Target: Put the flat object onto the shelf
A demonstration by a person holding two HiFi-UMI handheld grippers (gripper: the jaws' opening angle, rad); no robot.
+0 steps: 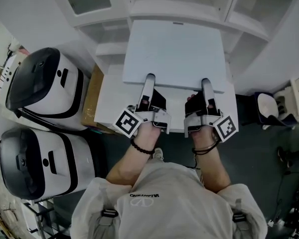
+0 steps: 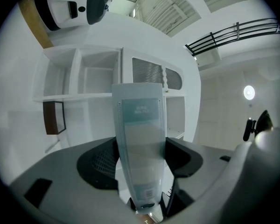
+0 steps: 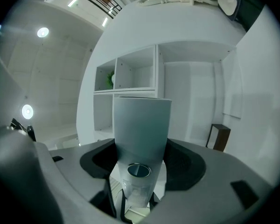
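The flat object is a white rectangular board, held level in front of me over a white shelf unit. My left gripper is shut on the board's near edge at the left, and my right gripper is shut on that edge at the right. In the left gripper view the board runs forward edge-on between the dark jaws of the left gripper, toward open shelf compartments. The right gripper view shows the same board clamped in the right gripper, facing the shelves.
Two white-and-black machines stand at my left, next to a brown cardboard box. A white surface lies under the board. White objects sit on the dark floor at the right. A small brown frame leans by the shelf.
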